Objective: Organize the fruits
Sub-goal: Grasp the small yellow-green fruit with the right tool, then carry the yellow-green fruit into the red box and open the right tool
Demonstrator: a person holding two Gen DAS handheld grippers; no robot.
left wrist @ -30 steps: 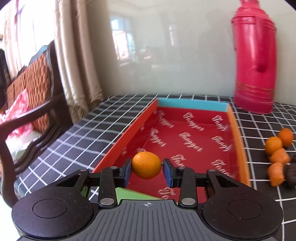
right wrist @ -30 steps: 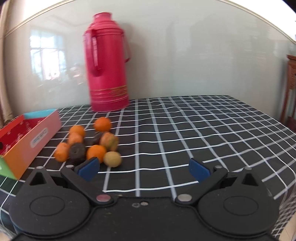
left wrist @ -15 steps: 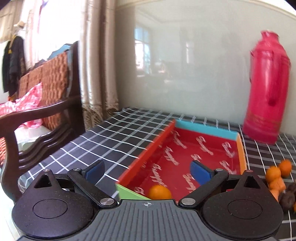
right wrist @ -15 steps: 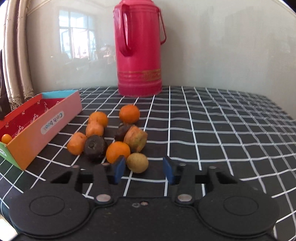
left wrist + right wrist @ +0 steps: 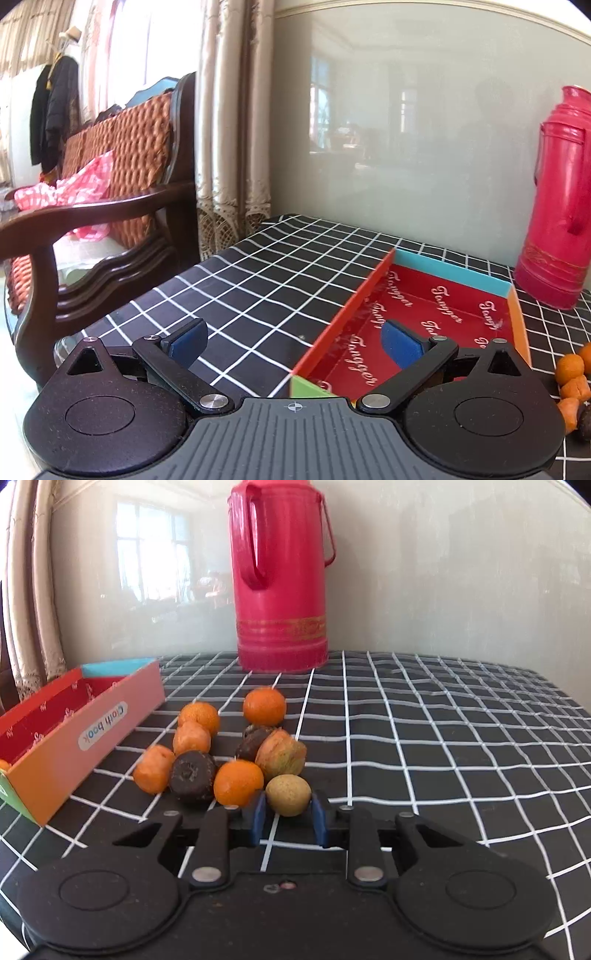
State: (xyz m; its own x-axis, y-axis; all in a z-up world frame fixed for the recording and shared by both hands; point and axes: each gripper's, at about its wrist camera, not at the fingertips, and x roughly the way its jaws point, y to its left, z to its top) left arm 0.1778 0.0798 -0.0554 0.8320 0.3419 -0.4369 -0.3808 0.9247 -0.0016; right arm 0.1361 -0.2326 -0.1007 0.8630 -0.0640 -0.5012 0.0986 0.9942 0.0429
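A pile of small fruits (image 5: 236,753) lies on the checked tablecloth: oranges, orange lumps, dark brown ones and a tan round fruit (image 5: 288,795). My right gripper (image 5: 287,814) has its blue pads close on either side of the tan fruit; whether they press it I cannot tell. My left gripper (image 5: 295,338) is open and empty, raised over the near corner of the red-lined box (image 5: 454,273). The box also shows in the right wrist view (image 5: 59,746), with an orange (image 5: 3,765) just visible inside at its near end. A few fruits (image 5: 570,373) show at the left view's right edge.
A tall red thermos (image 5: 279,576) stands behind the pile, against the wall; it also shows in the left wrist view (image 5: 557,206). A wooden chair (image 5: 110,206) with an orange cushion stands left of the table. The table edge runs near my left gripper.
My left gripper opened, dropped the orange into the box and pulled back and up. My right gripper moved forward to the pile and narrowed around the tan fruit.
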